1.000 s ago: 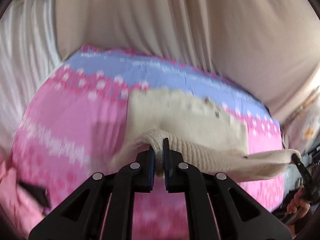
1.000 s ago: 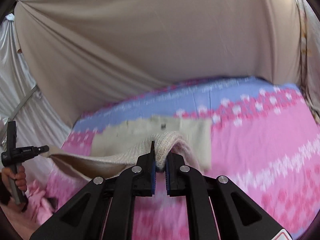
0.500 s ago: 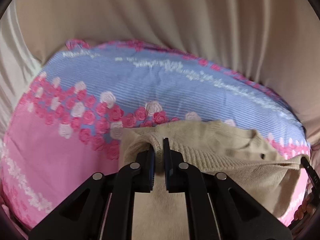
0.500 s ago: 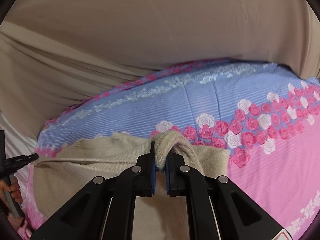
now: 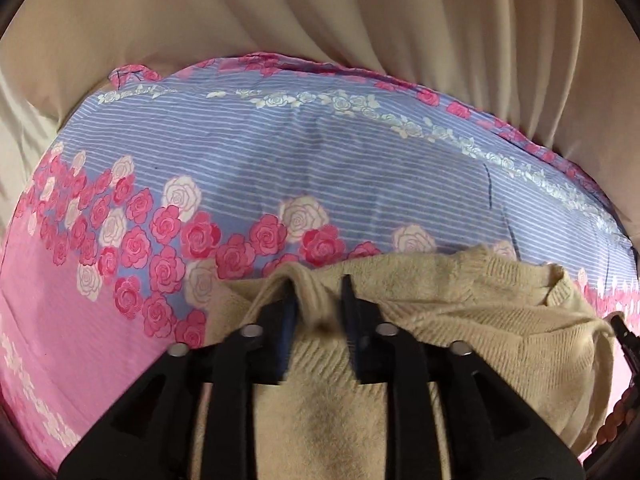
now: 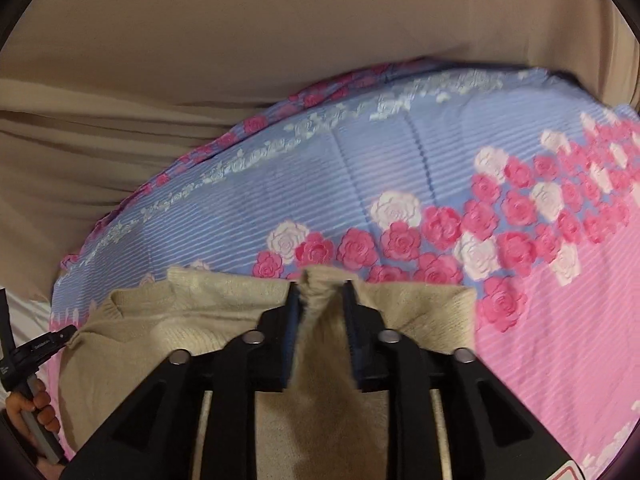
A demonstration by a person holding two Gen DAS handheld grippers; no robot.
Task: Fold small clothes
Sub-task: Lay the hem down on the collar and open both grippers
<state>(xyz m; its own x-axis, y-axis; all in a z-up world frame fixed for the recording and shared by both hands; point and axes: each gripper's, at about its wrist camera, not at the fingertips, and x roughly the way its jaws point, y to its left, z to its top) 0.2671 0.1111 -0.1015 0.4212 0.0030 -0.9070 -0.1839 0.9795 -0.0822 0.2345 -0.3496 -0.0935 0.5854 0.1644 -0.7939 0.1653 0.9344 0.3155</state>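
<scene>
A beige knit sweater (image 5: 480, 320) lies folded over on a floral bedsheet (image 5: 320, 168), its doubled edge toward the blue striped band. My left gripper (image 5: 318, 300) hangs over the sweater's left end. Its jaws are opening, and a raised fold of knit stands loose between them. In the right wrist view the same sweater (image 6: 200, 312) spreads to the left. My right gripper (image 6: 322, 300) is at its right end, jaws opening too, with a ridge of fabric still between the pads.
The bedsheet (image 6: 540, 340) is pink with roses and a blue striped band. Beige draped cloth (image 5: 320, 20) rises behind the bed. A hand (image 6: 40, 412) holding the left gripper's handle shows at the lower left of the right wrist view.
Both grippers carried the sweater's edge forward and down onto the rest of it. Their jaws, pinched shut on the knit before, have now spread apart and the fabric sits slack.
</scene>
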